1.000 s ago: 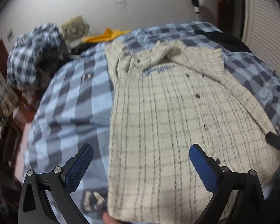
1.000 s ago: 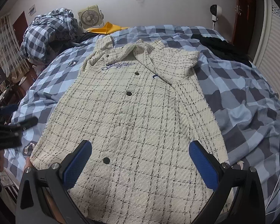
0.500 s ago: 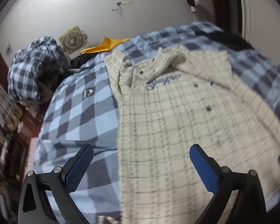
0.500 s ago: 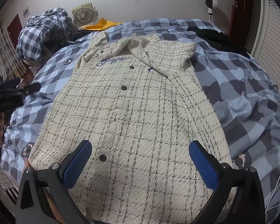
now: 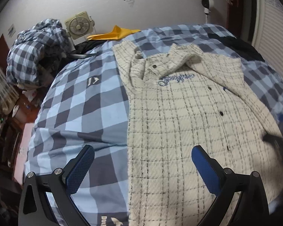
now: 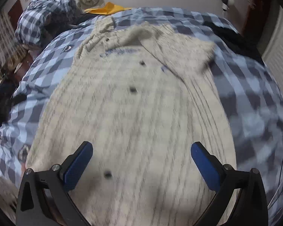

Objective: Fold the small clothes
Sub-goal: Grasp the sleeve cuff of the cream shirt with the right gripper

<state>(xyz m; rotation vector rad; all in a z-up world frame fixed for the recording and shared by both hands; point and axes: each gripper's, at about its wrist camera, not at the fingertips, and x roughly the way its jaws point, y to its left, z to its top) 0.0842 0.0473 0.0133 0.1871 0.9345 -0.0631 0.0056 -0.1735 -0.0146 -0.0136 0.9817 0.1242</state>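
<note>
Cream checked shirt [image 5: 179, 122] lies buttoned and flat on my blue plaid bedspread [image 5: 81, 109]; left gripper [image 5: 141, 169] and right gripper [image 6: 141, 165] hover above, both released.

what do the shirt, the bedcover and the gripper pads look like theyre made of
Shirt: thick woven fabric, likely cotton or a wool blend; cream, matte, with a nubby ribbed texture and a thin dark check.
Bedcover: smooth, thin printed cloth, probably cotton or polyester; flat blue-grey checks and soft creases.
Pads: blue rubber or plastic by the look, with a fine diamond grip pattern on black frames.
</note>
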